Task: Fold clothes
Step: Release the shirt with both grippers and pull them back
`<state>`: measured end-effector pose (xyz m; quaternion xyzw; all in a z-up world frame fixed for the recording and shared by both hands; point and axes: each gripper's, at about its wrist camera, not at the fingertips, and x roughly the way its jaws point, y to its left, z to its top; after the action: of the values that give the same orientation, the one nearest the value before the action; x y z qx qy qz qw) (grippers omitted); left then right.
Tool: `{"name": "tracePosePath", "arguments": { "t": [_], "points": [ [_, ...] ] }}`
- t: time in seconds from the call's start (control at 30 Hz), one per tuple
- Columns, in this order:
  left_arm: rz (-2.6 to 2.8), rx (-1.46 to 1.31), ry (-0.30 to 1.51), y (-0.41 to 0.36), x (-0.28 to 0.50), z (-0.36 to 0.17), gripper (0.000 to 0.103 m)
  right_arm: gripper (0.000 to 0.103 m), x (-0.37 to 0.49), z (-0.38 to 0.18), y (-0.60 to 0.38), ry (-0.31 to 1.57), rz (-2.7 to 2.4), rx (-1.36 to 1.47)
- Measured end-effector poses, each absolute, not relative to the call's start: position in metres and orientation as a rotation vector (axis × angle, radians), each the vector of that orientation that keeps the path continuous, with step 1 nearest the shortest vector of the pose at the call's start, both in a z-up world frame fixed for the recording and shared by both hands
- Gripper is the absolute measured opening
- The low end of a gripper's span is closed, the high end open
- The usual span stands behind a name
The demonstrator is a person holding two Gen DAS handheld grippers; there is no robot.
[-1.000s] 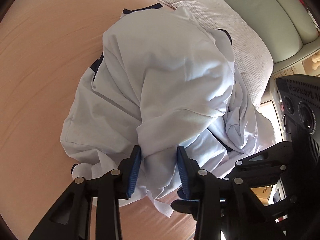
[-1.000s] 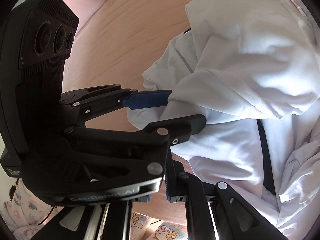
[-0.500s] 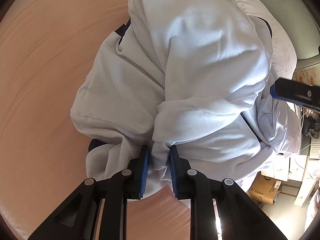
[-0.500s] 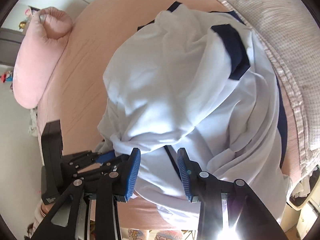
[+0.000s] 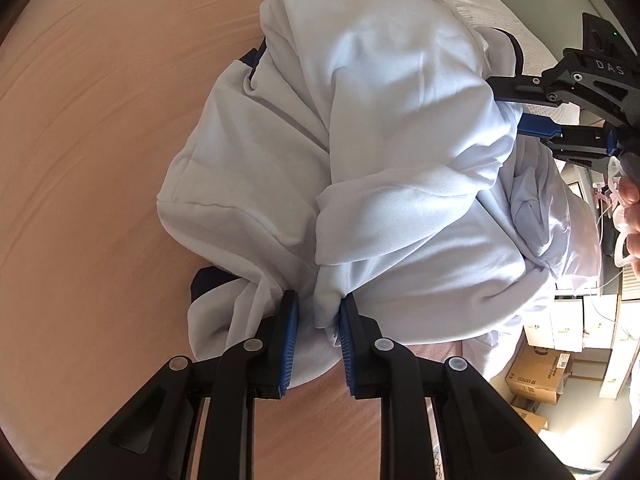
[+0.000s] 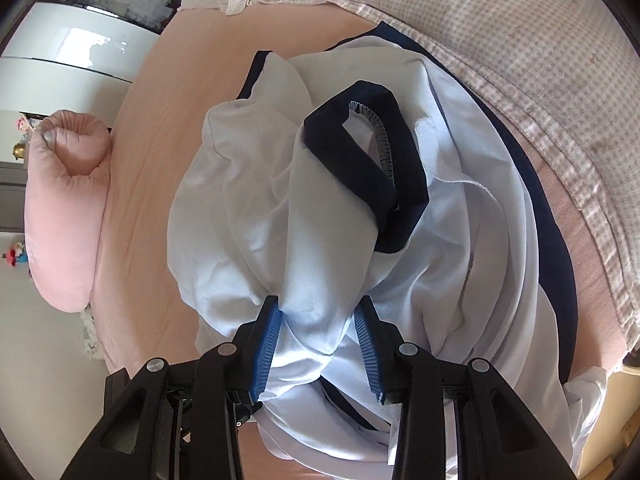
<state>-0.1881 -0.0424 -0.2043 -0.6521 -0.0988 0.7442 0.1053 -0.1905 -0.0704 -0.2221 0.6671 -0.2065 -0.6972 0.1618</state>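
A crumpled white garment (image 5: 400, 120) with navy trim lies heaped on the peach bed sheet (image 5: 100, 160). My left gripper (image 5: 318, 314) is shut on a bunched fold at the heap's near edge. In the right wrist view the same garment (image 6: 260, 220) shows a navy-edged opening (image 6: 400, 184) on top. My right gripper (image 6: 318, 320) has a gathered fold of the white cloth between its blue pads, and its jaws are closing on it. The right gripper (image 5: 516, 108) also shows at the heap's far right side in the left wrist view.
A pink pillow (image 6: 64, 220) lies at the bed's left edge. A checked quilt (image 6: 520, 40) runs along the far side of the garment. Cardboard boxes (image 5: 536, 372) stand on the floor beyond the bed. A person's hand (image 5: 630, 200) is at the right rim.
The left jaws tightened on the fold and sank slightly. The right gripper rolled, swung away from beside the left gripper to the heap's other side, opened and took a fold between its pads.
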Motion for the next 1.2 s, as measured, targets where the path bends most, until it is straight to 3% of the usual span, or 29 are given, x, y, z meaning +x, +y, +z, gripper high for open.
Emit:
{"name": "tracePosePath", "arguments": {
  "t": [0.03,0.07,0.27,0.47,0.8,1.07,1.2],
  "points": [
    [2.191,-1.923,-0.278,-0.042,-0.187,-0.203,0.018,0.017,-0.190,-0.221,-0.073,-0.574,-1.994,1.887],
    [2.189,-1.928,-0.265,-0.042,-0.186,-0.202,0.018,0.015,-0.189,-0.218,-0.077,-0.546,-2.000,1.867],
    [2.189,-1.971,-0.206,-0.044,-0.183,-0.195,0.022,0.012,-0.182,-0.201,-0.101,-0.414,-1.978,1.759],
    [2.268,-1.922,-0.189,-0.051,-0.182,-0.176,0.046,0.012,-0.157,-0.181,-0.119,-0.353,-1.906,1.748],
    [2.321,-1.875,-0.354,-0.079,-0.192,-0.156,0.047,0.012,-0.123,-0.199,-0.147,-0.276,-1.723,1.779],
    [2.322,-1.787,-0.199,-0.055,-0.179,-0.151,0.047,0.012,-0.107,-0.209,-0.164,-0.213,-1.647,1.804],
    [2.316,-1.821,-0.262,-0.058,-0.202,-0.147,0.047,0.012,-0.096,-0.217,-0.161,-0.222,-1.616,1.827]
  ]
}}
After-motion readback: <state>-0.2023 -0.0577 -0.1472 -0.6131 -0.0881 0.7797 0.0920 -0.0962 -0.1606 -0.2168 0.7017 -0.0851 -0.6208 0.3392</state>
